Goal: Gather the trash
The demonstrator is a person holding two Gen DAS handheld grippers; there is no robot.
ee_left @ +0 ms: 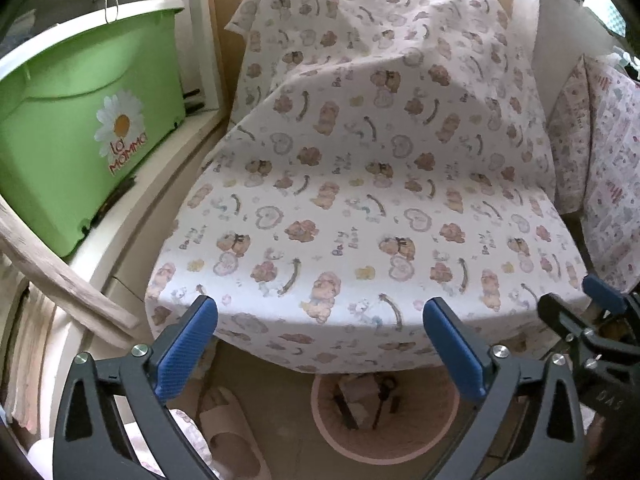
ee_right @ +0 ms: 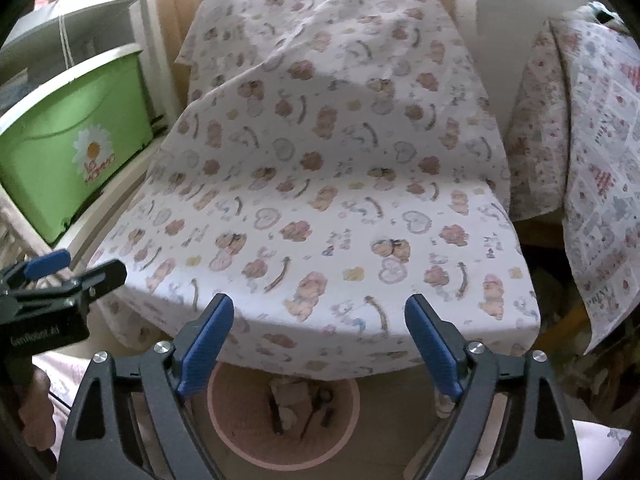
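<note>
Left wrist view: the left gripper (ee_left: 320, 344) stands with its ribbed blue pads (ee_left: 186, 350) wide apart, nothing between them. Below them a round pink bin (ee_left: 324, 424) sits on the floor, half tucked under the front edge of a cloth (ee_left: 360, 200), soft white cotton printed with bears and hearts. Crumpled trash (ee_left: 362, 400) lies inside the bin. Left of the bin lies a smooth beige slipper (ee_left: 228, 436); up left of the cloth, a glossy green plastic tub (ee_left: 80, 140) with a daisy.

Right wrist view: the right gripper (ee_right: 320, 344) also gapes, empty, over the same bin (ee_right: 224, 412) and its trash (ee_right: 292, 400). The left gripper (ee_right: 60, 276) shows at the cloth's (ee_right: 320, 180) left.
</note>
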